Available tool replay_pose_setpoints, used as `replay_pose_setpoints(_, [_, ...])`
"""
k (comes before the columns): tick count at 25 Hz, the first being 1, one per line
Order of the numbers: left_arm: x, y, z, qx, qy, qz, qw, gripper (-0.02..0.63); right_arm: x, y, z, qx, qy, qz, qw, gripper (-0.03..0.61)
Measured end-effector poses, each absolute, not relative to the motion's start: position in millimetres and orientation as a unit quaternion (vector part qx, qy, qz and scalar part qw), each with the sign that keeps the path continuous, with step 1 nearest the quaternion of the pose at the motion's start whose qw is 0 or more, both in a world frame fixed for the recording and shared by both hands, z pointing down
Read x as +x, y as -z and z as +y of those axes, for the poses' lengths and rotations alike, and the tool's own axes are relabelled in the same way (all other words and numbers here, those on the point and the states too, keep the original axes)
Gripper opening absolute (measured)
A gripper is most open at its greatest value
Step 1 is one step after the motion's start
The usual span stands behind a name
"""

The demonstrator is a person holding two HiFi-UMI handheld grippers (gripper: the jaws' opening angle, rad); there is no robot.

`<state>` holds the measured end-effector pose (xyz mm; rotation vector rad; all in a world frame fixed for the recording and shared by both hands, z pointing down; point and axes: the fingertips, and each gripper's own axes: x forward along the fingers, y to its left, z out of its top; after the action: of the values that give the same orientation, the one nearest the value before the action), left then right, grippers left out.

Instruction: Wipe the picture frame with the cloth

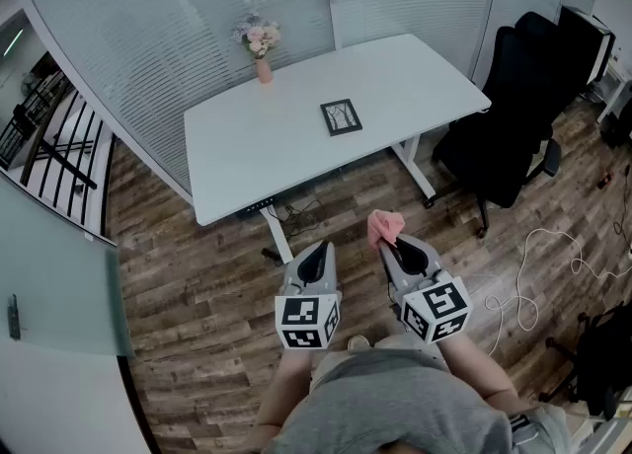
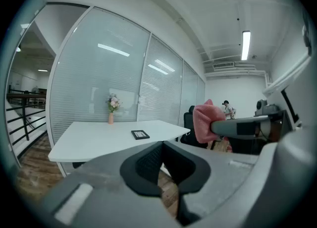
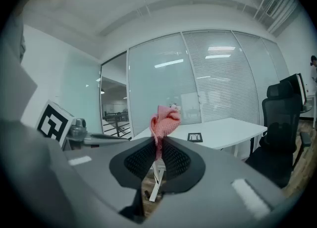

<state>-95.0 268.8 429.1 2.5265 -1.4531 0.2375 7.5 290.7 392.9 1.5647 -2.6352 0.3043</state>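
Cloth in the right jaws, frame lying on the desk

Wood-plank floor (image 1: 197, 294) fills most of the head view, and a curved glass partition with blinds (image 1: 197, 28) runs behind the furniture. A white desk (image 1: 276, 156) stands against that partition, well ahead of the person. A black office chair (image 1: 499, 141) sits just off the desk's right end. A white cable (image 1: 538, 269) loops over the floor to the right of it.

The person's grey-clad torso (image 1: 405, 408) shows at the bottom edge, with both grippers held out low over the floor, short of the desk and side by side. The left gripper (image 1: 318, 257) has its jaws closed together; its own view shows the dark pads meeting with nothing between them. The right gripper (image 1: 399, 245) has its jaws clamped on the cloth (image 1: 383, 226), a pink bunch that sticks up beyond the tips.

On the desk's far edge, close to the glass, a small vase of pink flowers (image 1: 261, 47) stands upright. The picture frame (image 1: 341, 117), dark-bordered, lies flat near the middle of the desk toward its right half, well apart from the vase and from both grippers. In the right gripper view the cloth rises straight from between the pads, with the frame on the desk beyond it and slightly to the right.
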Motion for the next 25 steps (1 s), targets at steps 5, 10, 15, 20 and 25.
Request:
replay_pose_setpoints(5, [-101, -430, 262, 0.858, -0.079, -0.495, 0.111, 0.0, -2, -393, 287, 0.502, -0.099, -0.859, 0.03, 0.035])
replay_pose_setpoints(10, [-107, -432, 262, 0.858, -0.084, -0.494, 0.113, 0.0, -10, -394, 286, 0.496, -0.1, -0.862, 0.031, 0.035])
replay_pose_setpoints(15, [-110, -435, 260, 0.857, -0.086, -0.493, 0.119, 0.0, -11, -392, 283, 0.499, -0.102, -0.86, 0.025, 0.035])
replay_pose_setpoints(20, [-115, -439, 253, 0.855, -0.09, -0.497, 0.117, 0.0, -9, -398, 272, 0.503, -0.124, -0.855, 0.012, 0.043])
replay_pose_setpoints(25, [-117, -441, 232, 0.851, -0.085, -0.504, 0.122, 0.0, -5, -400, 246, 0.5, -0.128, -0.856, 0.009, 0.044])
